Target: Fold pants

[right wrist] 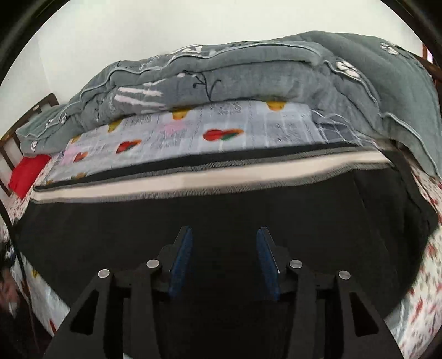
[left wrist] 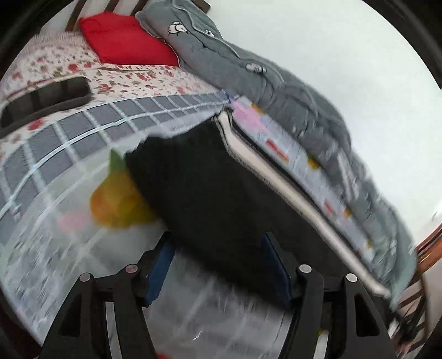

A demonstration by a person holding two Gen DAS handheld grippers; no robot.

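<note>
The black pants [right wrist: 221, 210] lie flat on the bed [right wrist: 243, 129], spread over the printed sheet, with a white and grey side stripe [right wrist: 193, 181] running along their far long edge. Beyond that stripe a strip of the sheet with fruit prints shows, and behind it a bulky grey quilt [right wrist: 248, 74] is heaped along the bed's far edge against the white wall. A red pillow [left wrist: 124, 41] sits at the head end of the bed, by the dark wooden headboard [left wrist: 74, 13].

The right hand-held gripper [right wrist: 223, 259] hangs over the middle of the dark cloth, its blue-padded fingers [right wrist: 182, 256] released and standing apart, with nothing pinched between them.

The left hand-held gripper [left wrist: 218, 265] is near one end of the pants, over their edge: one blue pad [left wrist: 161, 265] is above the pale sheet and the other is over the black fabric. Its jaws are also released, gripping nothing. This view is blurred, so whether the pads touch the cloth cannot be told. An orange fruit print [left wrist: 116, 204] on the sheet lies just beside the pants' edge there, and a grey checked band [left wrist: 83, 129] crosses the bed beyond it.
</note>
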